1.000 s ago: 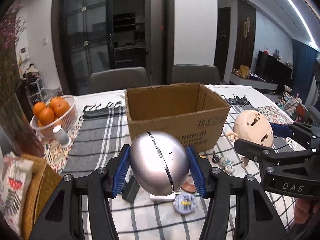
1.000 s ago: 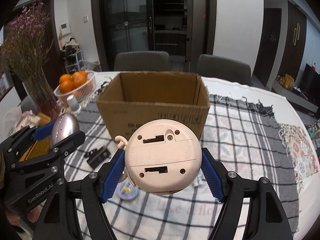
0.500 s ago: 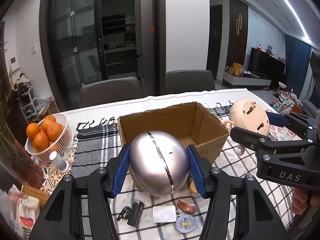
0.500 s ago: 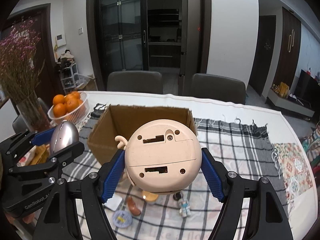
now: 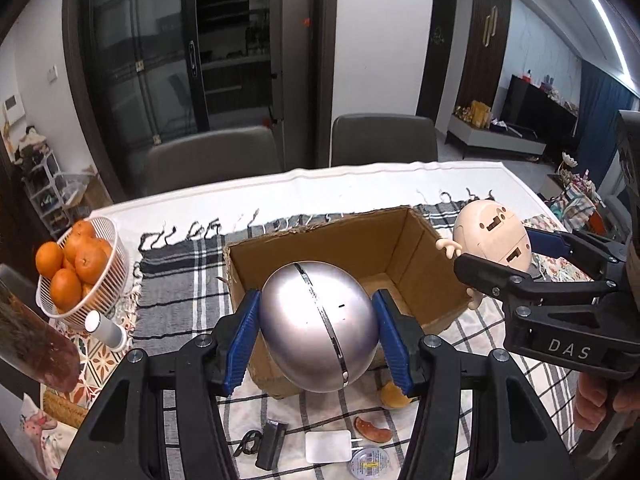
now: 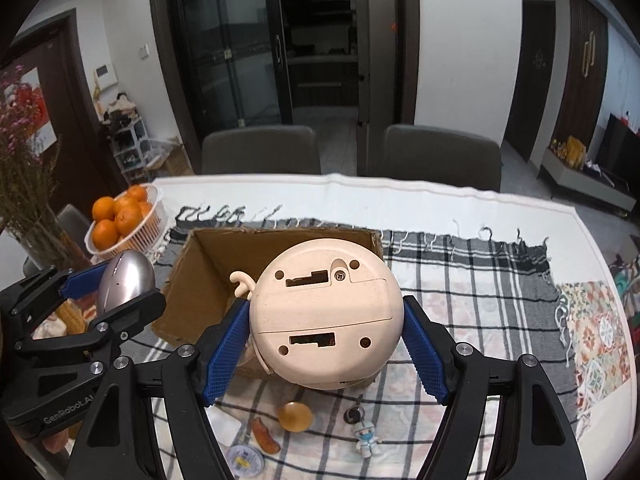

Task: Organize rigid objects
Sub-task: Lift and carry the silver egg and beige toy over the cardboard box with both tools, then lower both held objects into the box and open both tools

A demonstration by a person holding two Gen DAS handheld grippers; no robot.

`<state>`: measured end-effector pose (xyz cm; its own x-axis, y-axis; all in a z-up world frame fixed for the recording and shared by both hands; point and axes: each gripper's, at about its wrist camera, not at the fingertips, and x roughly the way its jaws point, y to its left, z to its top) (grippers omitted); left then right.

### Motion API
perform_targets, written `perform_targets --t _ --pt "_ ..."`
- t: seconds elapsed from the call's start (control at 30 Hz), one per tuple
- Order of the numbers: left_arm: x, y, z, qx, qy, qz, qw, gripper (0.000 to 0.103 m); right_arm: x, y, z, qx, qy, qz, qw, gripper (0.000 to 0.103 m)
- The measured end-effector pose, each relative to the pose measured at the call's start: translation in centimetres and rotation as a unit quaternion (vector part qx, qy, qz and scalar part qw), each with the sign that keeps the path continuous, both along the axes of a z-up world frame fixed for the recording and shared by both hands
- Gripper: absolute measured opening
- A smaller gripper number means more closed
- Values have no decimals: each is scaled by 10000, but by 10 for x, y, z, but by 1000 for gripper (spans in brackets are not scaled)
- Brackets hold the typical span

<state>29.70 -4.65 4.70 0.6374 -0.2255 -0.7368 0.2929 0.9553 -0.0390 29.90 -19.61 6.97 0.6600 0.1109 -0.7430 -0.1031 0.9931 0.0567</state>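
Note:
My left gripper (image 5: 318,330) is shut on a silver egg-shaped object (image 5: 318,326), held in the air over the near wall of an open cardboard box (image 5: 320,252). My right gripper (image 6: 326,342) is shut on a round cream toy figure (image 6: 326,316) with small arms, its flat back toward the camera, held above the box's (image 6: 208,276) near right corner. In the left wrist view the cream toy (image 5: 490,240) hangs at the box's right edge; in the right wrist view the silver egg (image 6: 126,280) shows at the left.
On the checked cloth (image 6: 460,272) in front of the box lie a black clip (image 5: 272,442), a white card (image 5: 328,446), a round tin (image 5: 368,466), a brown ball (image 6: 295,416) and a small figurine (image 6: 366,440). A basket of oranges (image 5: 80,268) and a vase (image 5: 32,340) stand left.
Both grippers have risen and moved forward with their objects, from in front of the box to over its near edge. The box's inside now shows from above.

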Motion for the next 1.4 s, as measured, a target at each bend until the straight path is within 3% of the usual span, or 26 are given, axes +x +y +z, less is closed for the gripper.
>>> perform_targets --t 0.6,1.0,1.4 --pt "77 -4 -48 253 1098 209 9934 56 89 -5 -48 -53 1122 21 9937 75" --pt "93 -6 -69 218 1558 106 9875 56 103 -2 -72 40 1487 100 9888 75" --pt "80 -5 -66 289 1407 132 9895 60 91 -1 -67 -126 1363 69 9906 76"
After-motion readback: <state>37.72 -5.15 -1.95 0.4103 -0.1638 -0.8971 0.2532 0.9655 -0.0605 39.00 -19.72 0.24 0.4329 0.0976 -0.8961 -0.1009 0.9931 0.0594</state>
